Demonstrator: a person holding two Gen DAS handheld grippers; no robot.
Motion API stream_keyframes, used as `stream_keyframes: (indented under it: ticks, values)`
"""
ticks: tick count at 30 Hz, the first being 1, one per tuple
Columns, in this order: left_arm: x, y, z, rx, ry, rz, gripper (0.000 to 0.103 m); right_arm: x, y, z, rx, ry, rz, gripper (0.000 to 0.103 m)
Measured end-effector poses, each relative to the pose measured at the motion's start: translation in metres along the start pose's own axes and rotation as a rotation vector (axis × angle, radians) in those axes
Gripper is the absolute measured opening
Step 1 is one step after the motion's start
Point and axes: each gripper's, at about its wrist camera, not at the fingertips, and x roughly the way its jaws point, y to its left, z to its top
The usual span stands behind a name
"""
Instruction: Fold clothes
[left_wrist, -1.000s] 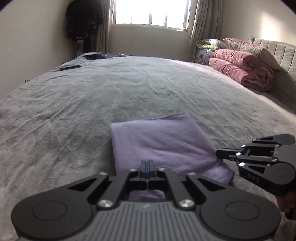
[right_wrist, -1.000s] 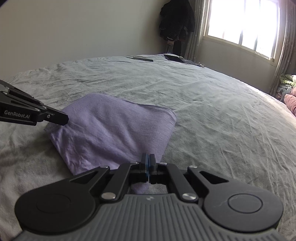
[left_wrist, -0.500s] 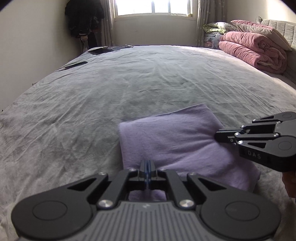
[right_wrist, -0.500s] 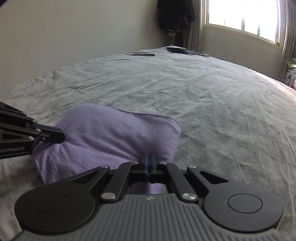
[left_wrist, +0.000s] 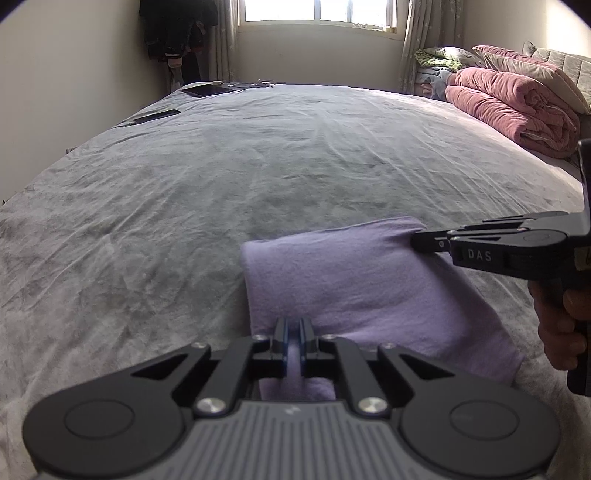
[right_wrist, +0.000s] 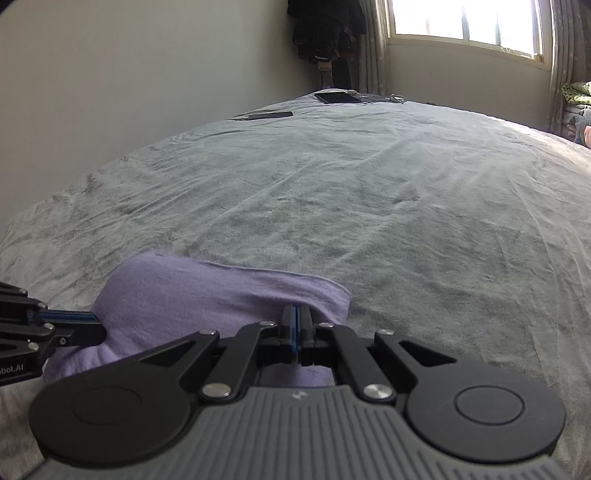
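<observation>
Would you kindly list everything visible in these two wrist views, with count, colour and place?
folded cloth: one, lilac, near edge of the bed, between both tongs.
bed cover: one, grey, wrinkled, filling most of both views.
rolled quilt: one, pink, far right by the headboard.
pillows: a few, pale and green-patterned, behind the quilt.
tablet: one, dark, far corner of the bed.
phone: one, dark, left edge of the bed.
hanging clothes: dark, in the far corner.
window: one, bright, far wall.
left tongs: black, jaws opening, cloth between them.
right tongs: black, shut on the cloth's edge.
hand: one, holding the right tongs' grip.
</observation>
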Motion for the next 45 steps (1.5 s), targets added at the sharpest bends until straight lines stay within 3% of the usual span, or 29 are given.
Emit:
stream_keyframes:
  ticks: [8,13,22,29,45]
  values:
    - [0.003,-0.001,0.001,0.010,0.009,0.004,0.006,0.016,-0.005,0.004,0.020,0.004,-0.052,0.000]
    - [0.002,-0.002,0.000,0.012,0.008,0.008,0.006,0.017,0.012,0.004,-0.044,0.011,-0.124,0.000]
    - [-0.002,0.008,0.007,-0.062,-0.017,0.014,0.005,0.004,0.020,0.011,-0.009,0.028,-0.175,0.001]
    - [-0.007,0.015,0.010,-0.106,-0.032,0.011,0.000,-0.003,0.027,0.012,0.013,0.033,-0.171,0.000]
    - [-0.009,0.023,0.009,-0.136,-0.032,0.006,0.000,-0.032,0.040,-0.004,0.057,0.031,-0.147,0.000]
